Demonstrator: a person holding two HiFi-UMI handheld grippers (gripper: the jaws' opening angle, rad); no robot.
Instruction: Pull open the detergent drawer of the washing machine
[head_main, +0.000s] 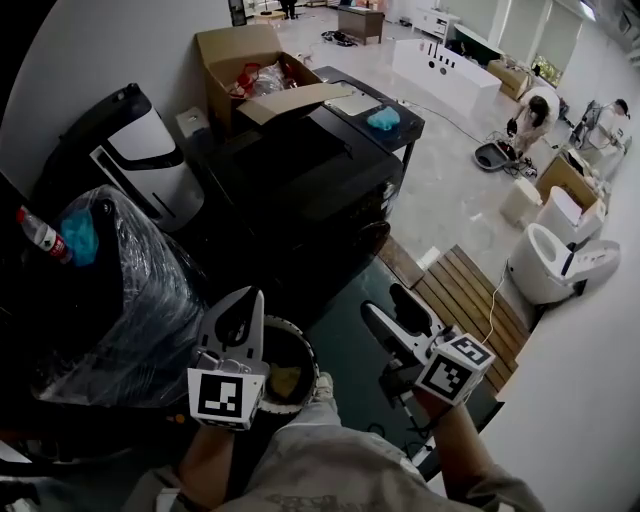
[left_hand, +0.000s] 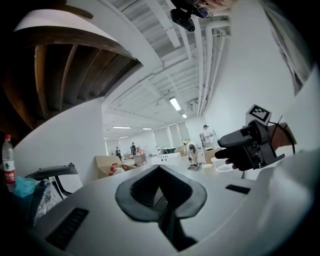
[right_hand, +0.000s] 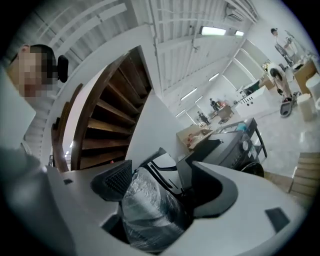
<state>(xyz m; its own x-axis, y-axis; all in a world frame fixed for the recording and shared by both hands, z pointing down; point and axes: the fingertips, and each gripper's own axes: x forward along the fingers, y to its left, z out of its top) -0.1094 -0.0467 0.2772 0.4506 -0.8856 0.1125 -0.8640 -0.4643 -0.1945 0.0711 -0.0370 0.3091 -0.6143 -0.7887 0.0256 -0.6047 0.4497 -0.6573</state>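
The black washing machine (head_main: 305, 185) stands in the middle of the head view, its front turned to the lower right. It also shows at the right of the right gripper view, where the washing machine (right_hand: 235, 145) has a round dial. Its detergent drawer is too dark to pick out. My left gripper (head_main: 243, 305) hovers low, short of the machine, its jaws together and empty; the left gripper (left_hand: 161, 187) shows its pads meeting. My right gripper (head_main: 388, 305) is beside it and open, well apart from the machine. Nothing lies between the right gripper (right_hand: 165, 187) fingers.
An open cardboard box (head_main: 255, 65) sits on top behind the machine. A plastic-wrapped bundle (head_main: 130, 290) with a bottle (head_main: 40, 235) stands at the left, and a white and black appliance (head_main: 130, 150) behind it. A round bin (head_main: 290, 375) is below the left gripper. Wooden slats (head_main: 465, 295) and white toilets (head_main: 555, 260) are at the right.
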